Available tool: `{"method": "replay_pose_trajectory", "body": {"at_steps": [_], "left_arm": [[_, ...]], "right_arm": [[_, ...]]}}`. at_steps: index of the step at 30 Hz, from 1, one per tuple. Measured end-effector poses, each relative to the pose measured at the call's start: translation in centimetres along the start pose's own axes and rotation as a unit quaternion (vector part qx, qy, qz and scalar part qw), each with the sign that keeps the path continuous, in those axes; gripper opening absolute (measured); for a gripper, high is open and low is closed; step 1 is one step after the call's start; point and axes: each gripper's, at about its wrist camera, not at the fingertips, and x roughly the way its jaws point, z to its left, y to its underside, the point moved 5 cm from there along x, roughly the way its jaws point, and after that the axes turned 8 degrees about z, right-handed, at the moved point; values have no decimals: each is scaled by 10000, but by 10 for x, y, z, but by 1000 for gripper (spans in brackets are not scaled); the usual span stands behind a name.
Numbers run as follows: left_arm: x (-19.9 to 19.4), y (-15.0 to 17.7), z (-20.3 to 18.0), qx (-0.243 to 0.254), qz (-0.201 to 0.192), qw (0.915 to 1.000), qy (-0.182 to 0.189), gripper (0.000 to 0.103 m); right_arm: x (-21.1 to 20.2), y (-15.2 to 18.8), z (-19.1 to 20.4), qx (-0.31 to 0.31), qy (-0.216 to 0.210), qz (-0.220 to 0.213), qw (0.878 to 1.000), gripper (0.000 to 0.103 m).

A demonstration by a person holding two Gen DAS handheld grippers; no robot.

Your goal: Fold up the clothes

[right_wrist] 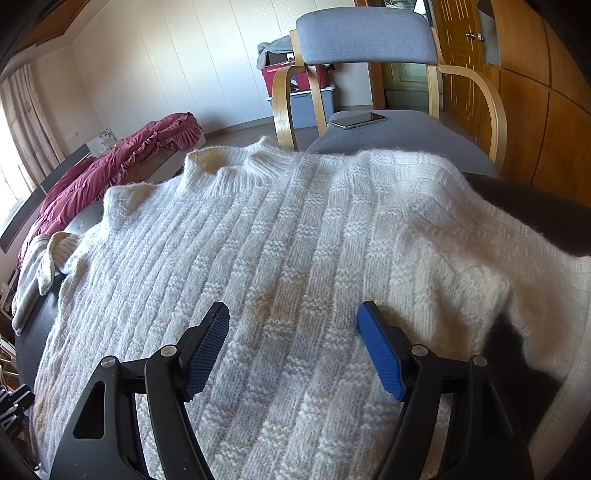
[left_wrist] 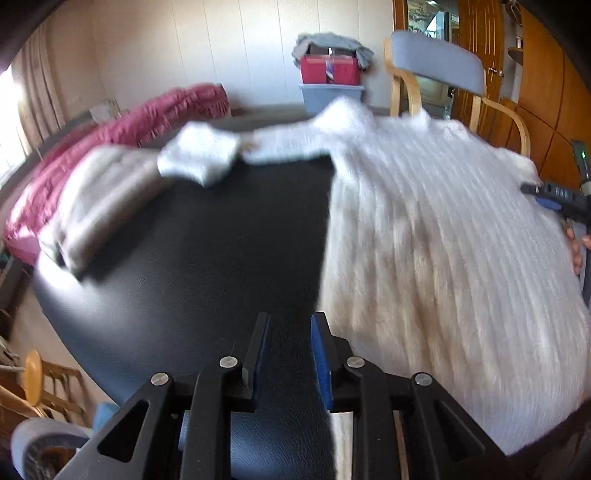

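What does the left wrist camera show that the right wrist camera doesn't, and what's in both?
Only the left wrist view shows the left hand-held gripper, its jaws narrowly apart over bare black table with nothing between them, and the right hand-held gripper from outside at the frame's edge. Only the right wrist view shows the phone lying on the chair seat, and the right hand-held gripper wide open above the sweater. Both show the white knit sweater spread on the table, the maroon ruffled cloth, the grey-backed wooden chair and the red bin.
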Motion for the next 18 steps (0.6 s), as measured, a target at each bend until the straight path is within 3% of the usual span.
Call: {"method": "replay_pose_trajectory", "body": {"at_steps": [2, 6, 10, 14, 18], "left_arm": [[-14, -22, -6, 60, -361, 9993, 27, 22], [-18, -79, -48, 314, -931, 9934, 589, 22], [29, -131, -95, 407, -739, 9940, 691, 22], [77, -163, -117, 138, -373, 9955, 862, 22], [126, -172, -102, -306, -64, 9990, 307, 22]], "right_arm": [[0, 0, 0, -2, 2, 1, 10000, 75], [0, 0, 0, -5, 7, 4, 10000, 75], [0, 0, 0, -8, 12, 6, 10000, 75], [1, 0, 1, -1, 1, 6, 10000, 75], [1, 0, 1, -4, -7, 12, 10000, 76]]}}
